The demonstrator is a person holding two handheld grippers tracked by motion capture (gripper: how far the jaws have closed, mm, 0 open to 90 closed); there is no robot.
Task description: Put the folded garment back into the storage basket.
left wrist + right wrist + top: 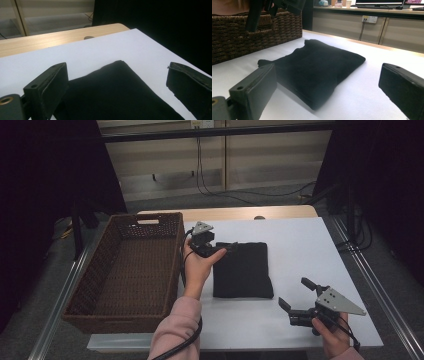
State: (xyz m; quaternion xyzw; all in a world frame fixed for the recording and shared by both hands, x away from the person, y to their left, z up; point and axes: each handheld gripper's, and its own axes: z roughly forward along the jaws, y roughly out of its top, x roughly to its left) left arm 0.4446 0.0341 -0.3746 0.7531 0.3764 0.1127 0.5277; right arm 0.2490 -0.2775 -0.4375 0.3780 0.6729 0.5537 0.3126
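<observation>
The folded black cloth [243,270] lies flat on the white desk [300,250], near the desk's middle and just beside the wicker basket [125,265] at the left edge. I hold my left gripper [220,249] at the cloth's far left corner, jaws spread on either side of the fold, positioned to take hold of it. My right gripper [295,295] hovers near the front right corner of the desk, jaws spread, well apart from the cloth and kept ready to assist.

No text, label, brand, number or sign can be read anywhere; the far monitor screens are too blurred to read.
</observation>
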